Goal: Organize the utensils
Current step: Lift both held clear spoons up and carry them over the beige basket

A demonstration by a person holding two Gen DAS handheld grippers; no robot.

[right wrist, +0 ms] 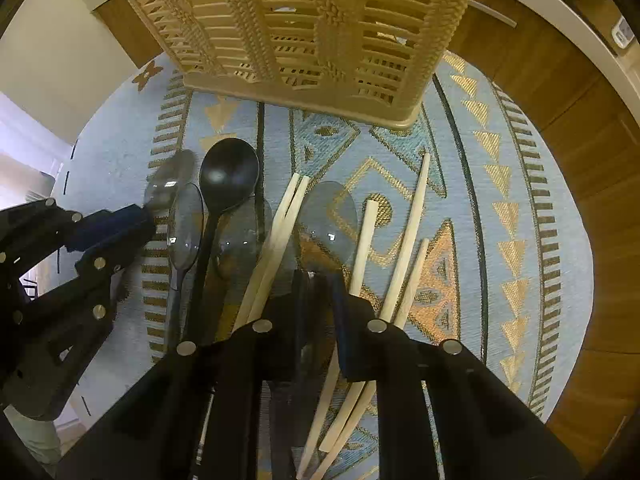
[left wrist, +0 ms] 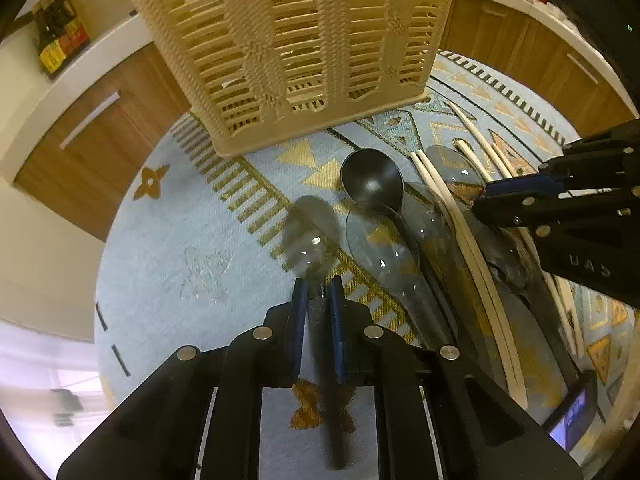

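Observation:
My left gripper (left wrist: 319,286) is shut on a clear smoky plastic spoon (left wrist: 308,236), held just above the mat; it also shows in the right wrist view (right wrist: 170,184). My right gripper (right wrist: 320,280) is shut on another clear spoon (right wrist: 328,220), still among the pile. A black spoon (left wrist: 372,180) (right wrist: 228,176), more clear spoons (left wrist: 384,248) (right wrist: 185,228) and several cream chopsticks (left wrist: 460,216) (right wrist: 412,224) lie on the mat. A cream slatted utensil basket (left wrist: 296,40) (right wrist: 304,28) stands upright behind them.
A round blue and gold patterned mat (left wrist: 180,248) (right wrist: 520,200) covers the table. Wooden cabinets (left wrist: 92,136) (right wrist: 580,120) stand around it. A dark sauce bottle (left wrist: 60,36) sits on the counter. A phone screen (left wrist: 572,416) lies at the right edge.

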